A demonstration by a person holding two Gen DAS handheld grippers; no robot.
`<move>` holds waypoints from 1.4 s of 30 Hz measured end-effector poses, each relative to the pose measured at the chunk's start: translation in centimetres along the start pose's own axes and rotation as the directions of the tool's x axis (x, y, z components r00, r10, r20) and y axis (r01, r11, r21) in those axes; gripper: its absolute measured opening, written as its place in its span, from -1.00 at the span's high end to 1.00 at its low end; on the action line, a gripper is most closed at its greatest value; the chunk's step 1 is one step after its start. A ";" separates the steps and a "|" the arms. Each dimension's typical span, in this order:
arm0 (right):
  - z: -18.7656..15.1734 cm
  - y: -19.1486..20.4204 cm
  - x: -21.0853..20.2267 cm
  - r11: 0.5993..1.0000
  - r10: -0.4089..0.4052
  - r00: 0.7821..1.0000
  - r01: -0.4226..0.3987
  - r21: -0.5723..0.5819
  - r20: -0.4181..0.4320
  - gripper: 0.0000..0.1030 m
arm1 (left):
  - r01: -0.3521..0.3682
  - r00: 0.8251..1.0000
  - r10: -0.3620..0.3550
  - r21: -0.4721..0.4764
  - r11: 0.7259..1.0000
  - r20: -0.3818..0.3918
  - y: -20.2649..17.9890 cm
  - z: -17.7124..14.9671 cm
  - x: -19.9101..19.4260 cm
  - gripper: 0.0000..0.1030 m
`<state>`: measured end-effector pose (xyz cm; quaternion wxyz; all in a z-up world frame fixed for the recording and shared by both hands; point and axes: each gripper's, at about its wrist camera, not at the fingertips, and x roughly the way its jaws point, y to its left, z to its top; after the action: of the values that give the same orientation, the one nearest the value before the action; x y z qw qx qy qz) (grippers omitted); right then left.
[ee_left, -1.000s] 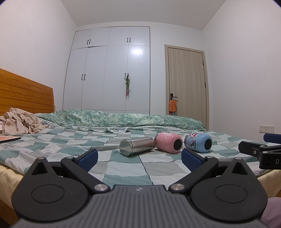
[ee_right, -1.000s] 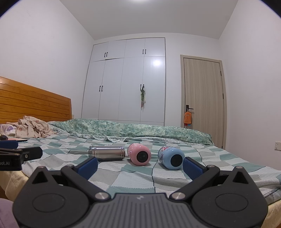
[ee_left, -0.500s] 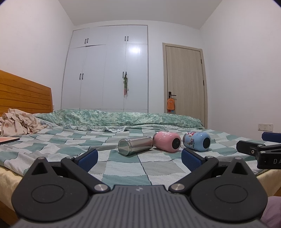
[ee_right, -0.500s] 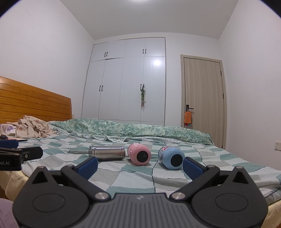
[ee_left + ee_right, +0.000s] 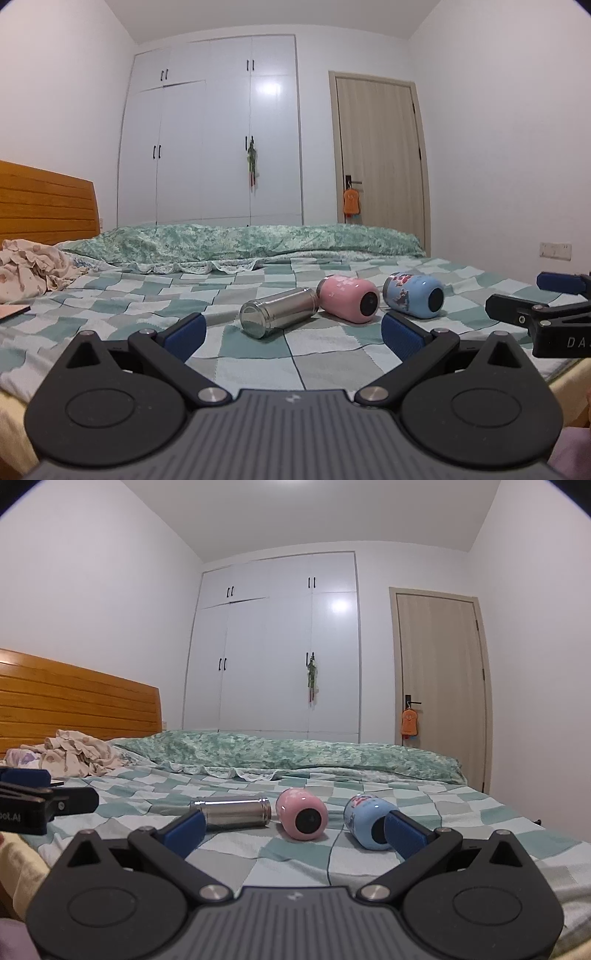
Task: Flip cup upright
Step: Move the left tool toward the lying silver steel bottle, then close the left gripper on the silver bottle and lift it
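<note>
Three cups lie on their sides in a row on the checked bedspread: a steel cup (image 5: 277, 312) (image 5: 232, 811), a pink cup (image 5: 349, 300) (image 5: 302, 814) and a blue cup (image 5: 413, 295) (image 5: 365, 823). My left gripper (image 5: 291, 334) is open and empty, a little short of the steel cup. My right gripper (image 5: 293, 830) is open and empty, short of the pink cup; its right fingertip overlaps the blue cup in view. Each gripper shows at the edge of the other's view (image 5: 535, 314) (image 5: 40, 801).
The checked bedspread (image 5: 258, 354) covers the bed. A folded green quilt (image 5: 240, 242) lies along the far side. Crumpled clothes (image 5: 29, 266) sit at the left by the wooden headboard (image 5: 74, 701). White wardrobe and a door stand behind.
Both grippers have moved forward toward the cups and lower, the right one more. The cups have not moved. Both stay open.
</note>
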<state>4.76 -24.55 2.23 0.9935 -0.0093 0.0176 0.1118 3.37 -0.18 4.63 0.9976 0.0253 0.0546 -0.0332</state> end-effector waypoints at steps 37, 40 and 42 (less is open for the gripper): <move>5.2 -5.9 28.7 0.989 0.139 0.948 -0.149 -0.012 -0.286 -1.00 | 0.141 0.861 0.073 0.375 0.916 -0.503 -0.9 5.6 29.3 -1.00; 5.0 -6.2 30.8 0.989 0.136 0.942 -0.149 -0.020 -0.306 -1.00 | 0.163 0.826 0.075 0.364 0.917 -0.559 -1.2 4.5 32.2 -1.00; 4.8 -6.4 31.9 0.988 0.136 0.939 -0.151 -0.024 -0.315 -1.00 | 0.192 0.795 0.067 0.354 0.915 -0.603 -1.4 3.6 34.0 -1.00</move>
<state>37.45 -23.65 5.98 0.9670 -0.0490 0.1724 0.1813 37.39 -3.91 4.33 0.8995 0.2347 0.3624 -0.0673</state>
